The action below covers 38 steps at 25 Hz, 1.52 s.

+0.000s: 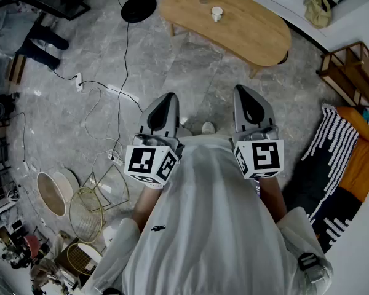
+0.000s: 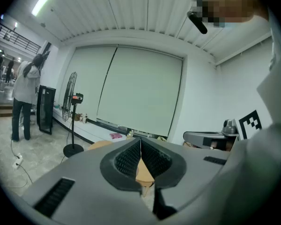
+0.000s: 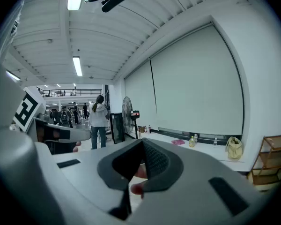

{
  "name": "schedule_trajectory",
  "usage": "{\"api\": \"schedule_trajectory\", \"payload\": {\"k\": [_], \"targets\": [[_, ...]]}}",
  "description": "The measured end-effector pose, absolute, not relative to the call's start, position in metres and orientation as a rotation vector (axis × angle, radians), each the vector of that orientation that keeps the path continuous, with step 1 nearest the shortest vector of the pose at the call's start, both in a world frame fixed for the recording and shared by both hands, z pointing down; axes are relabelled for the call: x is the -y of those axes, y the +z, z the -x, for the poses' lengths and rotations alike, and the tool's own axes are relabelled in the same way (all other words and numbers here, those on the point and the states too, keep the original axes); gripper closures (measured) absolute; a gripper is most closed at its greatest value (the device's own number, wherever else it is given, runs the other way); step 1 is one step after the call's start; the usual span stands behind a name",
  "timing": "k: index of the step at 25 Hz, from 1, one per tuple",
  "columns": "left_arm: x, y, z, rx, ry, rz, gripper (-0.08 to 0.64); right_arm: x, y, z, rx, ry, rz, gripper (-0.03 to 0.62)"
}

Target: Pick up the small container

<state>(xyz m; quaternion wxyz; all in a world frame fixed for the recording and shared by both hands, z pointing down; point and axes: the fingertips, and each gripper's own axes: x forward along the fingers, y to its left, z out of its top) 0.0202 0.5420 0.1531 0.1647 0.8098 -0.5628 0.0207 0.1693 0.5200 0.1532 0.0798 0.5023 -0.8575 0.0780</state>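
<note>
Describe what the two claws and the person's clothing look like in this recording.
Both the left claw and right claw have smooth grey, tapering shells with dark ribbed pads. Each carries a white cube printed with black square markers. The person wears a white top.

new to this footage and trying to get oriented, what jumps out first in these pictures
First, in the head view, the two claws held out side by side above the grey floor: the left claw and the right claw, both shut with nothing held. Next, the oval wooden table ahead of them, with a small white container standing on it, well beyond both claws.
</note>
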Motion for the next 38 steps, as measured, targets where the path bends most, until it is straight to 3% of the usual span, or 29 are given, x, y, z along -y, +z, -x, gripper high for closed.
{"api": "schedule_trajectory", "payload": {"k": [24,38], "targets": [[-0.527,0.161,-0.009,1.647,0.098,-2.273,0.54,-0.505,0.148,-0.158,2.681,0.245,-1.371,0.586],[-0.434,0.171,0.007,1.573,0.072,-2.276,0.54,-0.423,0.155,-0.141,2.604,0.248,-1.41,0.584]]}}
